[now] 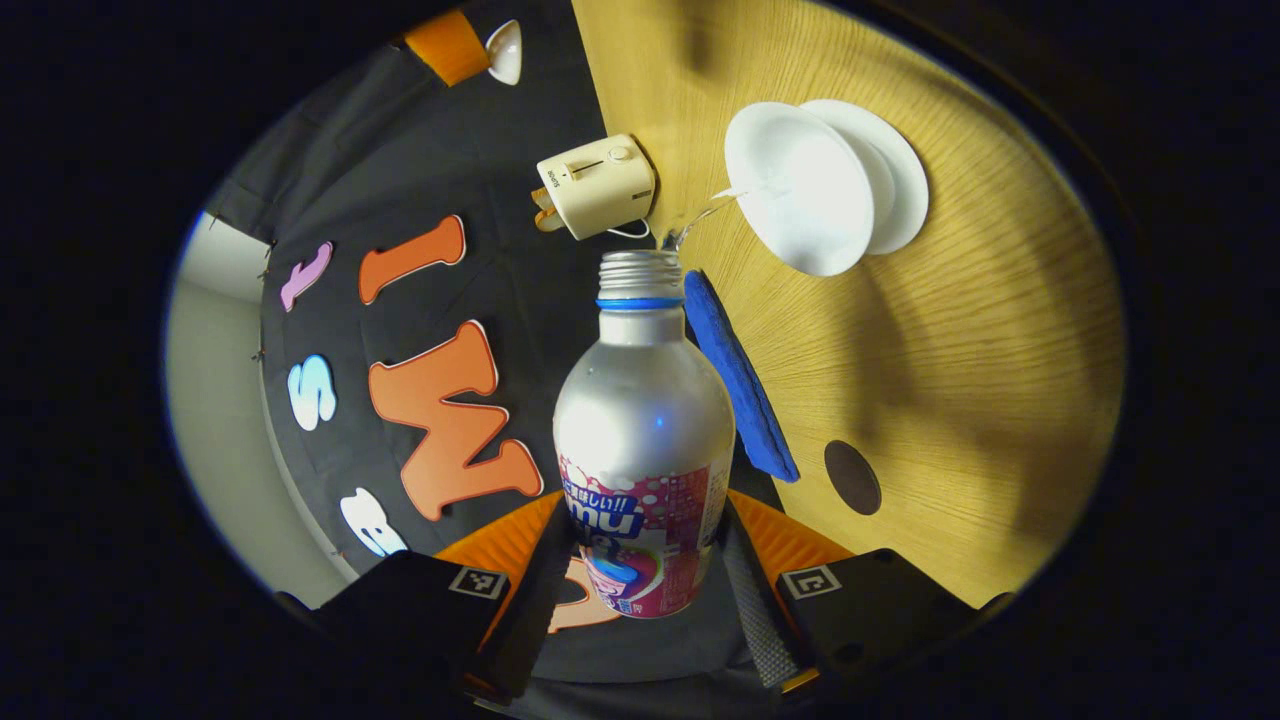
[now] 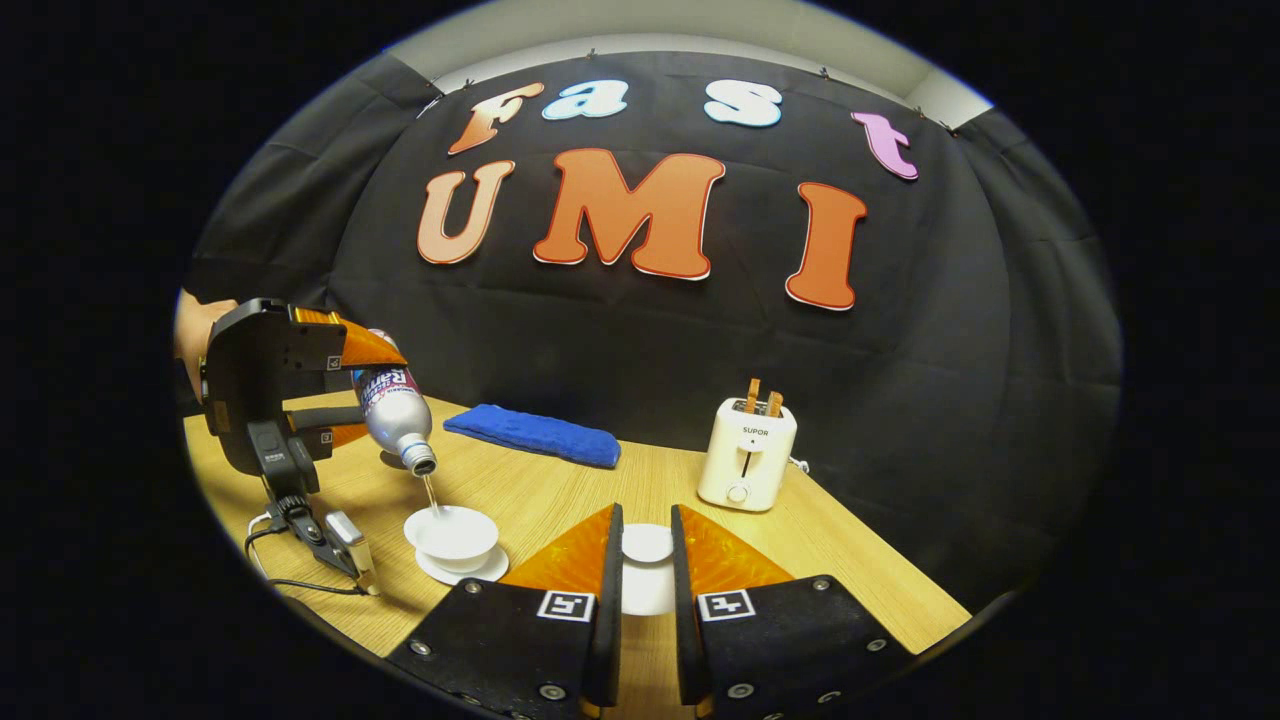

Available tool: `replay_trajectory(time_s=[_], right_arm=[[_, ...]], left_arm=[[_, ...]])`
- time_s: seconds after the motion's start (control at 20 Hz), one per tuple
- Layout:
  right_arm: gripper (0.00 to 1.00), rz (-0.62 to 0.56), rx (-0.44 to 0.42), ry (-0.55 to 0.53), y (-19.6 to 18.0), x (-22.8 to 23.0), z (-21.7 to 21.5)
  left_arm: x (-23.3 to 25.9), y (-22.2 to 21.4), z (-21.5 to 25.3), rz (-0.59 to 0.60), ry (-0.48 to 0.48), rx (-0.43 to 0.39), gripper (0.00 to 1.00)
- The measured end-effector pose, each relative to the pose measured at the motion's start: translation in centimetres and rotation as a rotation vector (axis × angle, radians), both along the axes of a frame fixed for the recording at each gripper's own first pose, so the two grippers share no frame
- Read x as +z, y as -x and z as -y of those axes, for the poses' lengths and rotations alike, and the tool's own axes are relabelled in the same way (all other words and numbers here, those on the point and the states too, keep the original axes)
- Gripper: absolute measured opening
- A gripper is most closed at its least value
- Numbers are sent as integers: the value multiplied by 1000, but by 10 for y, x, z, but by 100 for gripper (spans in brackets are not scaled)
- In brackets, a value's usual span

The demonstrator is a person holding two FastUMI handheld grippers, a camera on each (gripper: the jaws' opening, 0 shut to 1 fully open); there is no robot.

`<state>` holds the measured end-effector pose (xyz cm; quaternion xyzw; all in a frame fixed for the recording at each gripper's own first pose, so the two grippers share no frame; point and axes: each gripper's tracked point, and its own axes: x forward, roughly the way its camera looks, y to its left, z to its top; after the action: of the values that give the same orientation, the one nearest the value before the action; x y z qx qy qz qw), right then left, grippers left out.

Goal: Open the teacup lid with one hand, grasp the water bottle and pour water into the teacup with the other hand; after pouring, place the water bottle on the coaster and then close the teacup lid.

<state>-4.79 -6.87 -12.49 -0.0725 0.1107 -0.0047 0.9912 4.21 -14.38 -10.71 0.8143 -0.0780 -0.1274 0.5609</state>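
Black cloth hangs behind my light wooden bench, with a strip of pale wall above it. My left tool has its two fingers pressed on either side of the labelled lower part of the silver water bottle; the bottle is uncapped and tipped neck-down, and a thin stream of water runs from its mouth into the white teacup, which sits on its white saucer. From my right gripper view that same left tool hangs over the near left part of the bench with a hand behind it, the bottle slanting down just above the teacup, apart from its rim. My right tool has its fingers drawn close to the white teacup lid, which shows in the narrow gap between them; I cannot tell whether both fingers actually press on it. A folded blue cloth lies towards the back of the bench, and a cream toaster with two slices sticking up stands to its right. In the left gripper view a dark round coaster lies flat on the bench, bare, just beside the end of the blue cloth and well apart from the teacup
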Motion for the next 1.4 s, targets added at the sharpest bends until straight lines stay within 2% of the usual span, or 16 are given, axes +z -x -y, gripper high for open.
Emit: replay_trajectory(time_s=[0.15, 0.4, 0.45, 0.6, 0.65, 0.75, 0.85, 1.05, 1.1, 1.15, 1.25, 1.4], right_arm=[[24, 3, 3, -3, 1, 1, 0], [24, 8, 5, 3, 0, 4, 1], [24, 8, 5, 3, 0, 5, 2], [24, 8, 7, 3, 2, 7, 2], [24, 8, 7, 4, 2, 7, 3], [24, 7, 7, 7, 1, 8, 3], [24, 6, 7, 5, 1, 8, 3], [24, 6, 6, 7, 2, 10, 4], [24, 6, 6, 6, 2, 11, 4], [24, 4, 4, 5, 2, 10, 4], [24, 4, -3, 3, 1, 10, 6], [23, 4, 2, -4, 2, 11, 5]], left_arm=[[2, -3, -1, 11, -24, -2, 82], [6, -3, 0, 29, -52, -10, 84], [7, -4, 0, 35, -56, -10, 82], [10, -5, 0, 46, -71, -12, 82], [10, -4, 0, 49, -79, -15, 84], [13, -6, 1, 62, -91, -23, 82], [14, -5, 3, 73, -101, -28, 84], [16, -3, 4, 92, -120, -42, 84], [19, -4, 5, 95, -128, -47, 87], [19, -4, 6, 101, -136, -48, 84], [22, -7, 6, 103, -148, -43, 87], [23, -7, 6, 108, -168, -45, 84]])
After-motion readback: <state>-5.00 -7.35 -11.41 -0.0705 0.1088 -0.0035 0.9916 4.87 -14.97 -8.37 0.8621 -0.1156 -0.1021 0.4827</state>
